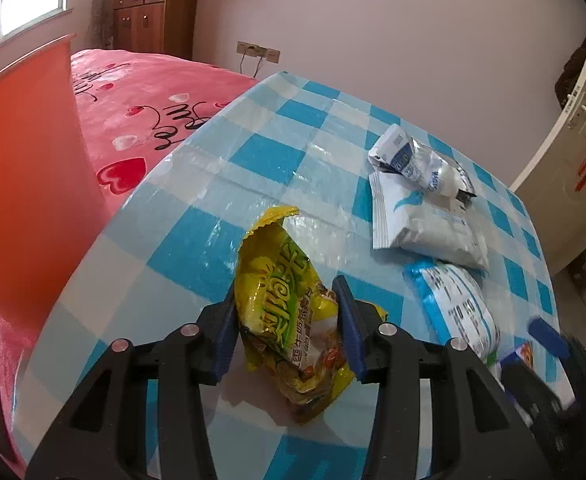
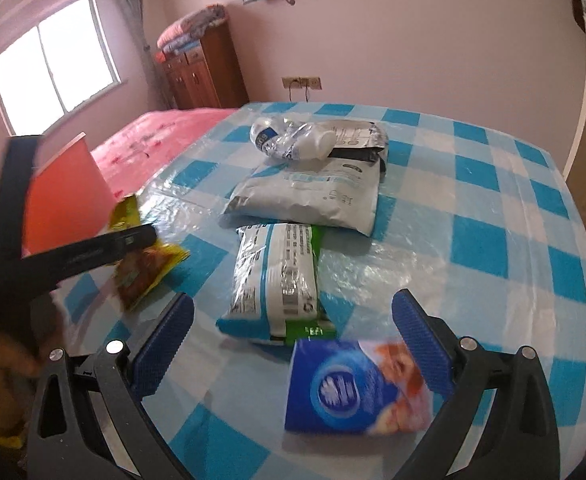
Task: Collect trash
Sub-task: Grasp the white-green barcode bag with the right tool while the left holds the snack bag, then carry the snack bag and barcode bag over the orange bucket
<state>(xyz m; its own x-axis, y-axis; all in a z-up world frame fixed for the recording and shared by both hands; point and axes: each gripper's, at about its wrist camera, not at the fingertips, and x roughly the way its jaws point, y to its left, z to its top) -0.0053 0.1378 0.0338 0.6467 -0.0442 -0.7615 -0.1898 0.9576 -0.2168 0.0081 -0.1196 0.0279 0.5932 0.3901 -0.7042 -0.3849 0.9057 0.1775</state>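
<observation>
Left gripper (image 1: 289,332) clamps the yellow snack wrapper (image 1: 289,312), long axis running near-to-far; right gripper (image 2: 293,344), spread wide, straddles the blue tissue pack (image 2: 357,388).

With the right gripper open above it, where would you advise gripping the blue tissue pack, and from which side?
Grip the blue tissue pack across its short width, from above and from the near edge. It lies flat on the checked tablecloth, already between the open right gripper's fingers, apart from the wipes pack.
</observation>
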